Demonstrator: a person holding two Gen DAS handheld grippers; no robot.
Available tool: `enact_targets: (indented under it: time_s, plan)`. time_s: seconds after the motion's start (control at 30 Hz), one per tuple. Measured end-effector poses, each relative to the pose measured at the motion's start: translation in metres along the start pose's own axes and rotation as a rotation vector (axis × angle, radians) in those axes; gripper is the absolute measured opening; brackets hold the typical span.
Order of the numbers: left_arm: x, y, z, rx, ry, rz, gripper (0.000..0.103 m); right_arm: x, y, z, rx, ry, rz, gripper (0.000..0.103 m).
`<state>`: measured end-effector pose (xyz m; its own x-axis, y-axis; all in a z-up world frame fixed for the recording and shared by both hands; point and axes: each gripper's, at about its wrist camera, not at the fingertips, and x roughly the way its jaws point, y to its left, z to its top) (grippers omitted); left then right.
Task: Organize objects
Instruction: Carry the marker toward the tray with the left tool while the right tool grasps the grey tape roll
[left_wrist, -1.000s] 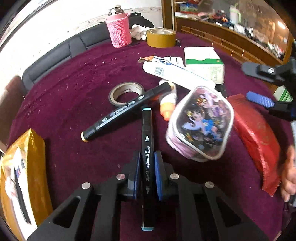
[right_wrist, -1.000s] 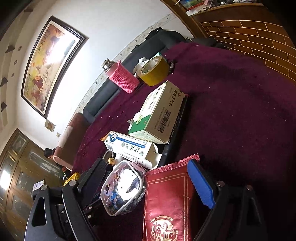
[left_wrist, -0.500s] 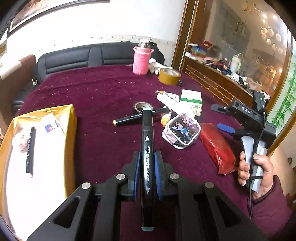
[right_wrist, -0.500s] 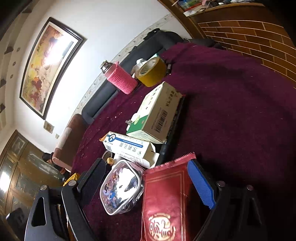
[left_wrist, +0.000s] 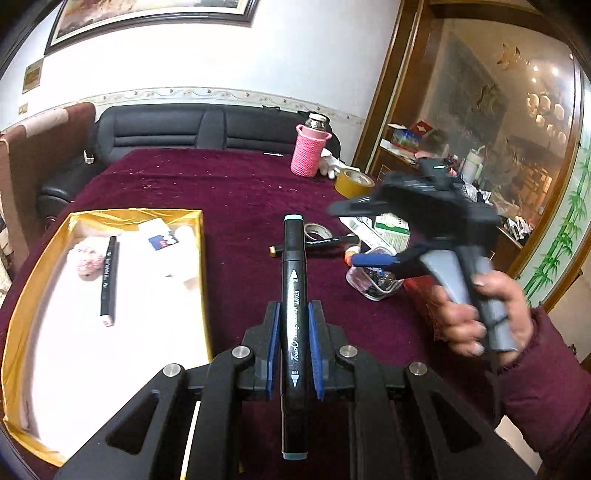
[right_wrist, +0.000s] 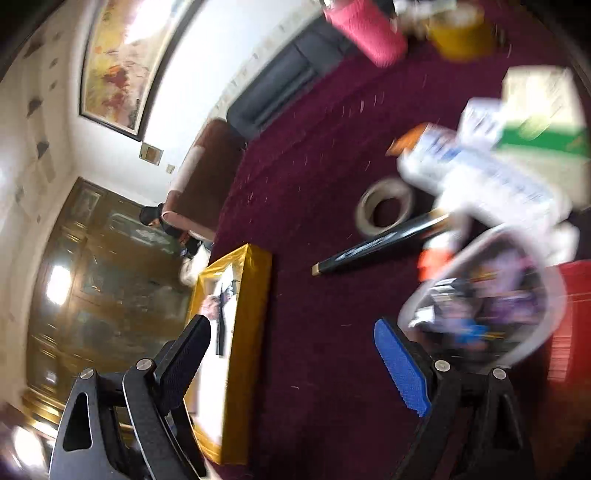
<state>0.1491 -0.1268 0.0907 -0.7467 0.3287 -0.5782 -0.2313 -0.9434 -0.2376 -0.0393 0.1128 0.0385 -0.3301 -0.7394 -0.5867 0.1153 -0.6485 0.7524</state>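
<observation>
Left wrist view: the left gripper (left_wrist: 294, 345) is clamped on a black double-ended marker with pale teal end caps (left_wrist: 294, 295), its blue pads pressing the barrel from both sides. White lettering along the barrel reads "Touch" in script and "MARKER"; the word between them is too small to read. The marker is held above the dark maroon velvet tablecloth (left_wrist: 229, 192), just right of a shallow gold-rimmed box with a white lining (left_wrist: 201, 236). Inside that box lie a second black marker (left_wrist: 108, 280), a small white card with a blue patch (left_wrist: 159, 236) and a blurred pink-and-white item.

Further right, a hand holds the right gripper (left_wrist: 364, 236) by its grey handle; its fingers stand apart, holding nothing, over a clear zipped pouch with cartoon print (left_wrist: 373, 284). Near it lie a black marker with a gold end cap (left_wrist: 314, 245), a small roll of pale tape (left_wrist: 317, 230), a green-and-white carton (left_wrist: 393, 229) and a red foil packet (left_wrist: 421, 295). At the far edge stand a bottle in a pink knitted sleeve (left_wrist: 309, 153) and a roll of yellow-brown tape (left_wrist: 354, 182).

Right wrist view is motion-blurred; the printing on the cartons there cannot be read
</observation>
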Motion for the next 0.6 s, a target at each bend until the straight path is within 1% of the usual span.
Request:
enact_targets:
  time_s: [0.03, 0.07, 0.1, 0.13, 0.17, 0.27, 0.3, 0.33, 0.37, 0.4, 0.43, 0.47, 0.53, 0.6]
  plan:
    - [-0.003, 0.004, -0.001, -0.004, -0.004, -0.001, 0.014, 0.01, 0.002, 0.003, -0.01, 0.008, -0.049, 0.094]
    - [-0.005, 0.008, -0.003, -0.004, -0.006, 0.0, 0.014, 0.019, 0.007, 0.006, -0.031, 0.012, -0.118, 0.094]
    - [-0.007, 0.01, -0.004, -0.004, -0.008, 0.001, 0.014, 0.023, 0.012, 0.008, -0.054, 0.007, -0.153, 0.092]
    - [-0.01, 0.013, -0.005, -0.002, -0.012, 0.001, 0.014, 0.024, 0.02, 0.01, -0.096, -0.007, -0.183, 0.092]
    - [-0.011, 0.016, -0.006, -0.001, -0.015, 0.001, 0.014, 0.023, 0.035, 0.013, -0.168, -0.033, -0.23, 0.092]
    - [-0.014, 0.025, -0.007, -0.01, -0.022, -0.006, 0.014, 0.026, 0.061, 0.024, -0.326, -0.085, -0.371, 0.092]
    - [-0.014, 0.027, -0.008, -0.017, -0.024, -0.009, 0.014, 0.036, 0.067, 0.031, -0.379, -0.072, -0.438, 0.092]
    - [-0.014, 0.031, -0.007, -0.027, -0.027, -0.013, 0.014, 0.045, 0.068, 0.036, -0.396, -0.05, -0.477, 0.092]
    - [-0.015, 0.033, -0.008, -0.035, -0.029, -0.015, 0.014, 0.058, 0.064, 0.044, -0.398, -0.019, -0.533, 0.09]
    - [-0.015, 0.035, -0.008, -0.041, -0.031, -0.016, 0.014, 0.066, 0.059, 0.048, -0.394, -0.004, -0.567, 0.086]
    - [-0.016, 0.038, -0.008, -0.047, -0.032, -0.015, 0.014, 0.076, 0.055, 0.053, -0.392, 0.019, -0.601, 0.072]
    - [-0.018, 0.039, -0.01, -0.052, -0.034, -0.013, 0.014, 0.083, 0.05, 0.056, -0.391, 0.044, -0.62, 0.055]
    - [-0.019, 0.044, -0.011, -0.06, -0.033, -0.007, 0.014, 0.098, 0.04, 0.061, -0.387, 0.076, -0.669, 0.049]
    - [-0.02, 0.048, -0.012, -0.066, -0.031, -0.001, 0.014, 0.107, 0.03, 0.064, -0.39, 0.08, -0.715, 0.042]
